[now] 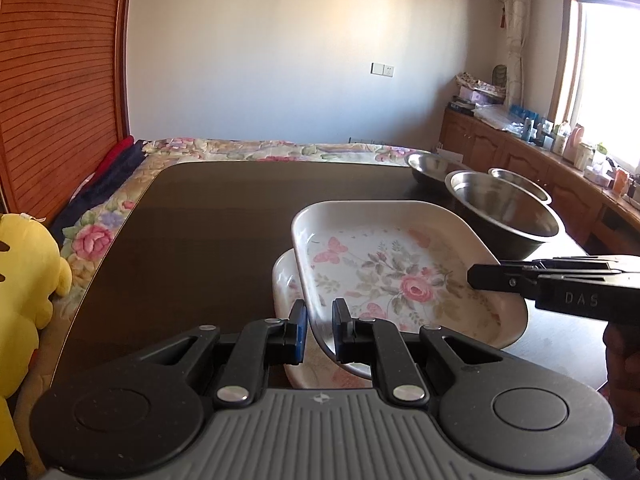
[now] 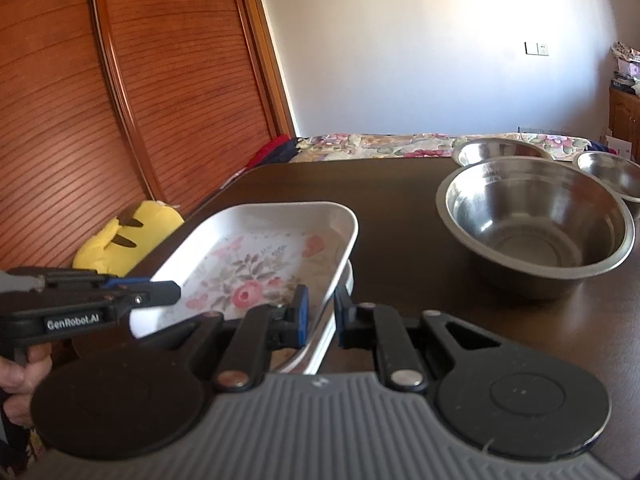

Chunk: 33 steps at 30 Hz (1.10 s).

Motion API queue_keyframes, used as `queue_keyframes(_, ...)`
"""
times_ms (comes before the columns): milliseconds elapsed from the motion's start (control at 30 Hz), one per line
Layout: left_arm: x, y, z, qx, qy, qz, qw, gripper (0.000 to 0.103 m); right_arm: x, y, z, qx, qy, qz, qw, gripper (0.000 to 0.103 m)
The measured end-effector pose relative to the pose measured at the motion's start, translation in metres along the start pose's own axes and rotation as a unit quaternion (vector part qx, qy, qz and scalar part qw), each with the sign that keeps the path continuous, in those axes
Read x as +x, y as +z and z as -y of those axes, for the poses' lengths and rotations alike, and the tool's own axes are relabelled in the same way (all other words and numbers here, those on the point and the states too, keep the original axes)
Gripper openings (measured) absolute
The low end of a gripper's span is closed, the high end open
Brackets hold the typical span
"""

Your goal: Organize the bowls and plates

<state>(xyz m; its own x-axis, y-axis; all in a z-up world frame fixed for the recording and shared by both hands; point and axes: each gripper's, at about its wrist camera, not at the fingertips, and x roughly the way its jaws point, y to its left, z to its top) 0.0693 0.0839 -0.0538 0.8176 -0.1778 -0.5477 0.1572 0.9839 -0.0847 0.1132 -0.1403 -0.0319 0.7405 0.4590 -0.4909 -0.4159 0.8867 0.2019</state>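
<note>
Both grippers, left gripper [image 1: 320, 322] and right gripper [image 2: 321, 312], are clamping opposite rims of your floral plate [image 1: 396, 276] (tilted), which is hovering over another plate [image 1: 285, 280] on the dark table [image 1: 192, 232].

From my remote feed: a yellow plush toy [image 1: 24, 272] slumps beside the dark table [image 1: 192, 232]; a floral bedspread [image 1: 248, 148] lies behind it; a slatted wooden headboard [image 1: 56, 80] rises left; cluttered wooden cabinets [image 1: 520, 156] line the sunlit window [image 1: 612, 80].
</note>
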Motion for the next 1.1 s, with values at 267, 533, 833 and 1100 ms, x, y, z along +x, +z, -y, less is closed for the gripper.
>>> queue_keyframes(267,0.004,-0.007,0.000,0.006,0.009,-0.008,0.9999,0.014,0.004,-0.005,-0.006,-0.009,-0.012,-0.001,1.000,0.015)
queue_keyframes(533,0.007,-0.009,-0.003,0.003,0.010,-0.009,0.9999,0.015,0.005,-0.008,-0.011,-0.020,-0.022,0.002,1.000,0.015)
queue_keyframes(833,0.005,-0.011,-0.002,0.004,0.012,-0.002,0.9999,0.015,0.005,-0.010,-0.013,-0.022,-0.021,0.007,1.000,0.016)
queue_keyframes(1100,0.003,-0.010,-0.004,-0.002,0.021,0.003,0.9998,0.015,0.007,-0.012,-0.013,-0.023,-0.018,0.003,1.000,0.017)
